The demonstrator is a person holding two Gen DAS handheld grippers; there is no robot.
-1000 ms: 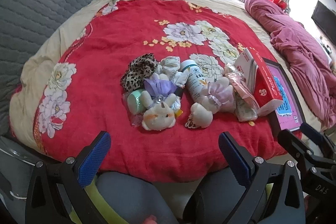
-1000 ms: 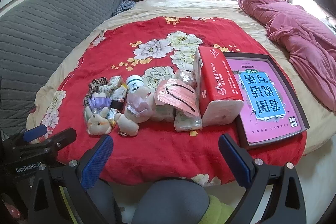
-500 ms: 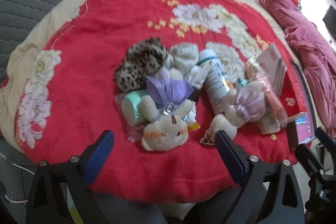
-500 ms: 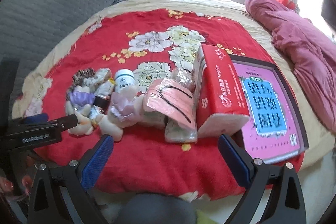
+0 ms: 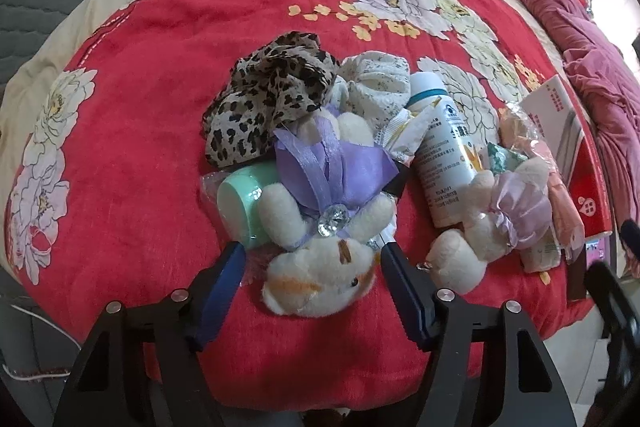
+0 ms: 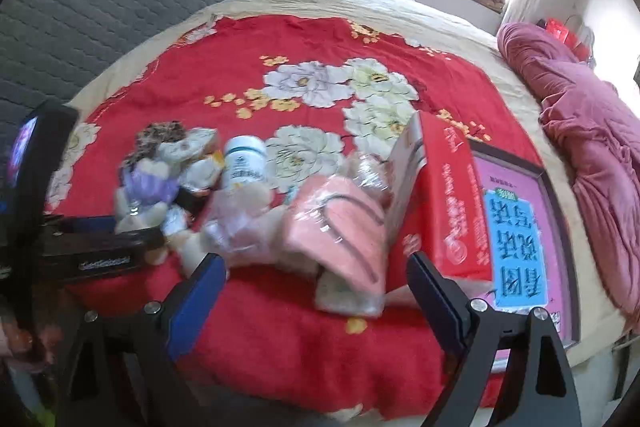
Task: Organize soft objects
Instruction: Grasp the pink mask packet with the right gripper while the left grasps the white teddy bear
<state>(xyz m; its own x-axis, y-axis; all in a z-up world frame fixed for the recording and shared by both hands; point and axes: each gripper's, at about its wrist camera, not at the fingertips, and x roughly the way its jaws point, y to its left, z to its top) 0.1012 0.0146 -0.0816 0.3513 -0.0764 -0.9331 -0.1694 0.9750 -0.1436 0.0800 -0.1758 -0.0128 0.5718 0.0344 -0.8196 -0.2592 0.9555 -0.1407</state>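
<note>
Plush bear lies between the wide-open left claw.

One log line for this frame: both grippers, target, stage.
left gripper: open, straddling plush toy head | right gripper: open, before pink pouch | stage: pre-grasp, nothing held

Pink book – Chinese title, upside down.

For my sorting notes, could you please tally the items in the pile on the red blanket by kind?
Plush toys: 2 (purple-ribbon toy, pink-frill toy)
Fabric scrunchies: 2 (leopard scrunchie, white scrunchie)
Bottles: 1 (white bottle)
Cups: 1 (green cup)
Tissue boxes: 1 (red tissue box)
Wrapped pink packs: 1 (pink pack)
Total: 8
</note>
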